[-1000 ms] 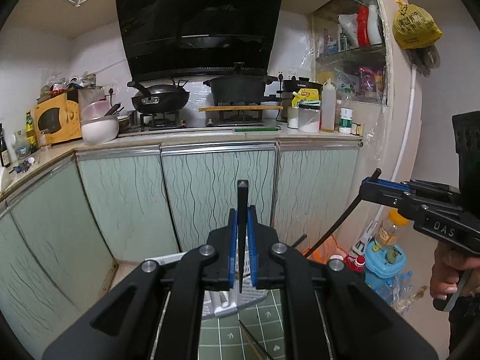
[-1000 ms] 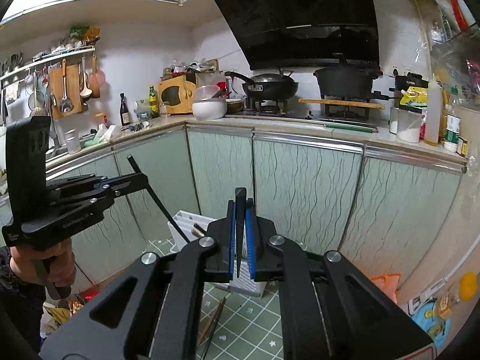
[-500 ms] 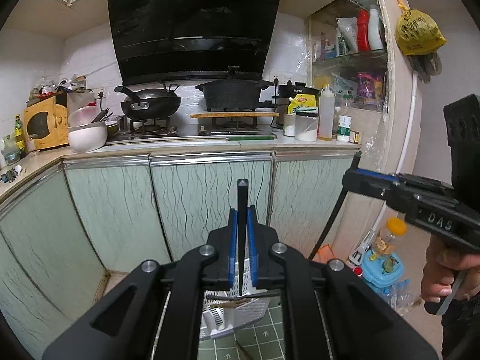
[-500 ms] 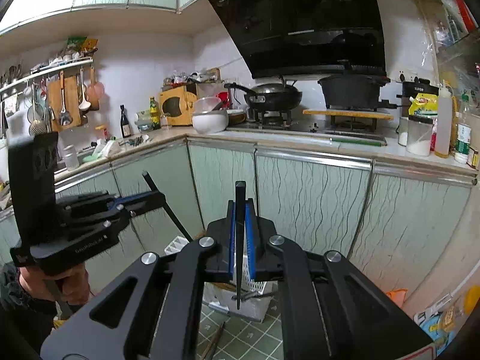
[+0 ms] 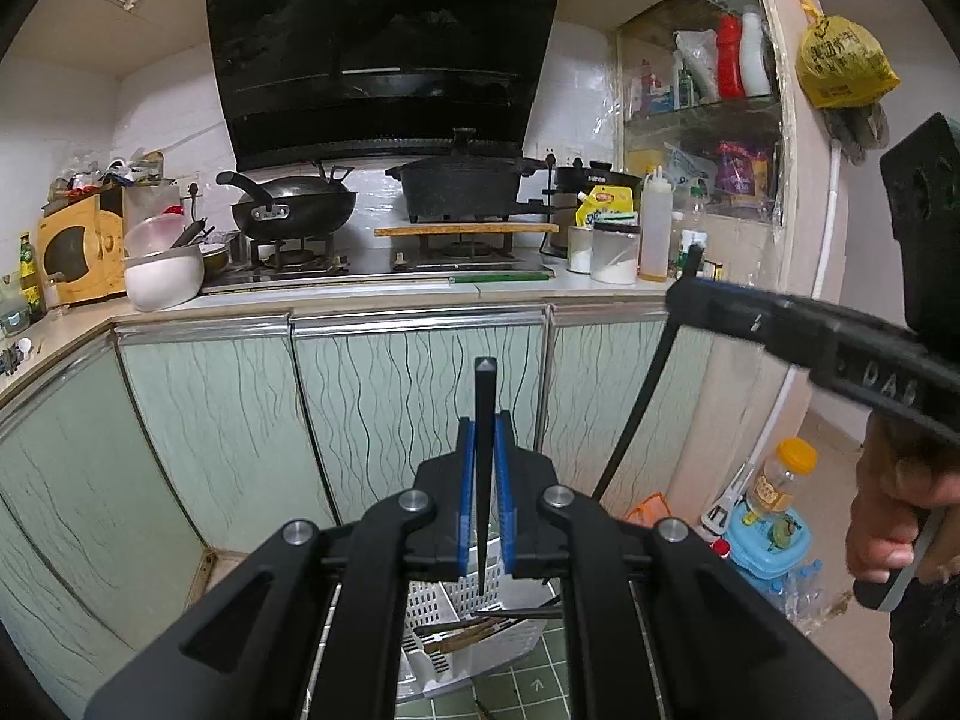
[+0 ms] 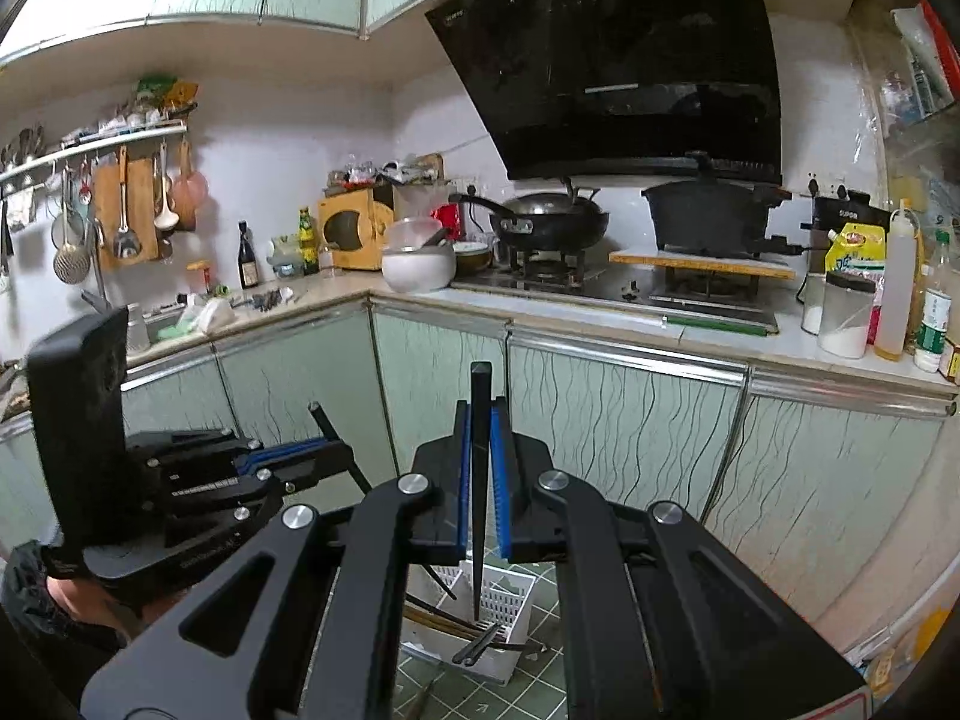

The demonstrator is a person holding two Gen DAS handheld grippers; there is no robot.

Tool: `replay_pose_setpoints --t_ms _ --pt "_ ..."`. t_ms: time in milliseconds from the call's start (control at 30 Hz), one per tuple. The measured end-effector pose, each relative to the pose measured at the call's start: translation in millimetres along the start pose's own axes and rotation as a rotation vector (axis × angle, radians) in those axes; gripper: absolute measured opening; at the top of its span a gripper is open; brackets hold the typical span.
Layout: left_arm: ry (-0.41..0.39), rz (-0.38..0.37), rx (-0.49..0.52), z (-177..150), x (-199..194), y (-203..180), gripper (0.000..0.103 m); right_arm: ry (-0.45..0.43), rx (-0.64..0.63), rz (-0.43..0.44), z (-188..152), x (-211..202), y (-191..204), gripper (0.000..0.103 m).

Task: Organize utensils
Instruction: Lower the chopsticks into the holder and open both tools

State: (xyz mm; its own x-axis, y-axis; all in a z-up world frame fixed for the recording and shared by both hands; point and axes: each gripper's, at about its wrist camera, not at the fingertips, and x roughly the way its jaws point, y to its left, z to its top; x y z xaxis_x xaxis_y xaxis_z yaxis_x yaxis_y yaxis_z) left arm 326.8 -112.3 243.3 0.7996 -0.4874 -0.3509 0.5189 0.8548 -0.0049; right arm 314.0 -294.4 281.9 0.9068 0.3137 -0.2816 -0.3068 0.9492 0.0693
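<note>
Definitely a lived-in home kitchen. Big black range hood (image 5: 384,54) over a gas stove (image 6: 606,279) with a wok (image 5: 294,210) and a lidded pot (image 5: 462,180) sitting on it. Pale green cabinet doors (image 5: 414,414) under the counter, ladles and a cutting board hanging on a wall rail (image 6: 108,204), bottles and seasoning jars (image 6: 846,315) crowding the worktop.

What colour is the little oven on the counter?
Yellow; the little oven shows best in the right wrist view.
</note>
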Motion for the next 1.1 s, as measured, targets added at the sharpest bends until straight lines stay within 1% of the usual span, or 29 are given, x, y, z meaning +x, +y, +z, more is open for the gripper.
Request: replay_pose_setpoints --t_ms 167,500,733,767,800,833,867,900,933,967,1000,1033,1100 --pt "0.022 -0.006 0.012 -10.5 18.2 -0.6 0.008 0.033 0.004 0.011 -23.8 24.9 -8.5 0.006" --pt "0.094 -0.024 -0.013 -42.8 59.7 12.3 0.008 0.099 0.036 0.016 -73.1 69.5 -29.7 0.006" --pt "0.123 -0.025 -0.02 -62.3 75.4 16.9 0.008 0.155 0.038 0.008 -101.3 86.0 -37.2 0.006" --pt "0.131 -0.019 -0.02 -66.1 77.9 17.4 0.008 0.155 0.038 0.008 -101.3 86.0 -37.2 0.006" --pt "0.135 -0.017 -0.022 -67.7 78.7 17.7 0.008 0.177 0.044 -0.002 -108.5 88.8 -39.4 0.008" --pt "0.135 -0.015 -0.027 -69.8 78.6 18.9 0.015 0.177 0.044 -0.002 -108.5 88.8 -39.4 0.021" --pt "0.135 -0.016 -0.03 -70.8 77.5 19.7 0.026 0.188 0.055 -0.003 -112.4 89.5 -42.3 0.031" --pt "0.128 -0.015 -0.033 -70.4 75.3 20.1 0.059 0.185 0.061 -0.004 -114.5 87.6 -44.4 0.047" --pt "0.108 -0.004 -0.033 -70.0 70.9 20.4 0.087 0.177 0.064 -0.009 -115.9 84.3 -45.5 0.053" --pt "0.073 0.018 -0.028 -69.1 63.3 20.6 0.088 0.172 0.066 -0.014 -117.1 81.0 -46.5 0.053" --pt "0.061 0.017 -0.026 -68.1 58.3 20.7 0.088 0.171 0.067 -0.014 -117.9 78.0 -47.3 0.056" --pt "0.065 0.017 -0.026 -67.1 53.6 21.1 0.088 0.169 0.069 -0.017 -118.9 73.9 -48.4 0.063" --pt "0.07 0.035 -0.025 -65.7 48.0 22.0 0.089 0.162 0.075 -0.021 -120.1 66.1 -49.8 0.066"
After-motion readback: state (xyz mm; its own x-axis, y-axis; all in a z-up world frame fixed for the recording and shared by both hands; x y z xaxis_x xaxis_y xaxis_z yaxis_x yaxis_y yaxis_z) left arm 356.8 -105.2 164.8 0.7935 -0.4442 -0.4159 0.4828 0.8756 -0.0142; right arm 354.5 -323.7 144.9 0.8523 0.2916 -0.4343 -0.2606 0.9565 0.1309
